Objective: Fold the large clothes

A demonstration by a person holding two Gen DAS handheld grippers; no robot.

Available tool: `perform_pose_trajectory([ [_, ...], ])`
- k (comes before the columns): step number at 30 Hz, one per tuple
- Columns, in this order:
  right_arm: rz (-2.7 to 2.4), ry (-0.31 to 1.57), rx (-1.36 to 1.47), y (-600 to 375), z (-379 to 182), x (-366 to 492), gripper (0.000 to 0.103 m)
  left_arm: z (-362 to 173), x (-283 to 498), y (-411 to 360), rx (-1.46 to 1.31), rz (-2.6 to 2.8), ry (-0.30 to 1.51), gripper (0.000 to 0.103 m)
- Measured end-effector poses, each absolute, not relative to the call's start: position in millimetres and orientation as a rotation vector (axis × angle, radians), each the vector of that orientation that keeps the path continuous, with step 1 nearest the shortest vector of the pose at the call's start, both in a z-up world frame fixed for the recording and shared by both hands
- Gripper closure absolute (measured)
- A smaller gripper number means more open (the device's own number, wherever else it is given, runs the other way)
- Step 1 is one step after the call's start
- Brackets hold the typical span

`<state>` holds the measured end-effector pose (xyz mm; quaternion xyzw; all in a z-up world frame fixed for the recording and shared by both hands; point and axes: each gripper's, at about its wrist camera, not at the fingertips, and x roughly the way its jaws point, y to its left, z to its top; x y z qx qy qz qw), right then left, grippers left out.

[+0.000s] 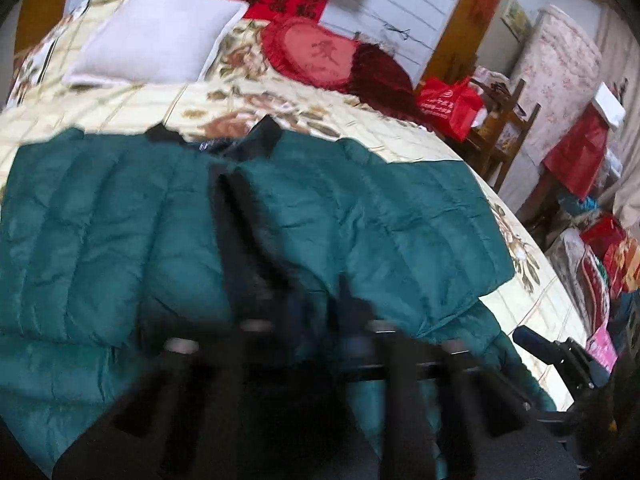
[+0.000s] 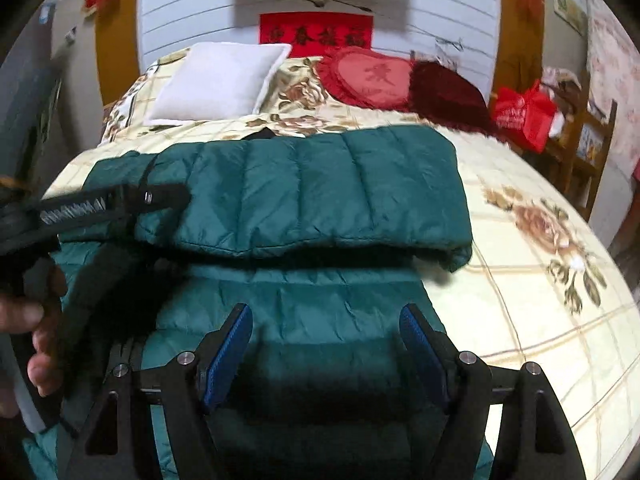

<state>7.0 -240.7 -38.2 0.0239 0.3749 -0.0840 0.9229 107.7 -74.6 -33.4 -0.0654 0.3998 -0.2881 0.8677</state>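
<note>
Left wrist view is smeared with blur: the left gripper [image 1: 316, 320] shows only as dark shapes low in the frame, over the middle of the green quilted jacket [image 1: 120, 216], and its fingers look drawn together with nothing clearly between them. The jacket lies spread on the bed [image 1: 520, 312], whose cover is cream with a brown flower print, and its dark collar [image 1: 256, 140] points toward the pillows. Right wrist view is sharper. The right gripper [image 2: 326, 332] hangs above the jacket's lower part, its blue-padded fingers [image 2: 234, 344] standing well apart and gripping nothing. Part of the jacket is folded over itself, making a thick layered edge across the middle. At the left edge a hand [image 2: 38, 344] holds the other gripper's handle. A white pillow [image 2: 220, 80] and a red heart-shaped cushion [image 2: 368, 76] sit at the head of the bed.
</note>
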Motion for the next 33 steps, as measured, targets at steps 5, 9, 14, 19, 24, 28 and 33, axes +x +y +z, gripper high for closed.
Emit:
perform_pose_trajectory([
  [5,-0.198,0.793,0.136,-257.3,-41.8,7.3,0.029,-11.8,99.7,-59.1,-0.178,-0.625,0.766,0.097],
  [9,-0.218,0.810,0.178,-263.4,-45.7,9.5,0.029,12.6,93.6,-33.6,-0.206,-0.610,0.693,0.097],
  [14,-0.235,0.835,0.189,-265.6,-50.5,11.8,0.029,44.3,92.1,25.4,-0.260,-0.517,0.583,0.097],
  [19,-0.242,0.885,0.199,-267.8,-60.2,16.6,0.029,51.1,97.1,80.2,-0.303,-0.420,0.530,0.097],
  [24,-0.254,0.916,0.201,-268.6,-66.7,18.7,0.029,14.3,119.6,92.3,-0.285,-0.347,0.653,0.096],
  [28,-0.250,0.904,0.222,-272.2,-65.7,17.1,0.029,-4.4,130.9,93.5,-0.288,-0.307,0.772,0.095],
  [33,-0.279,0.708,0.252,-279.9,-29.4,0.2,0.029,24.9,105.5,111.1,-0.331,-0.184,0.619,0.081],
])
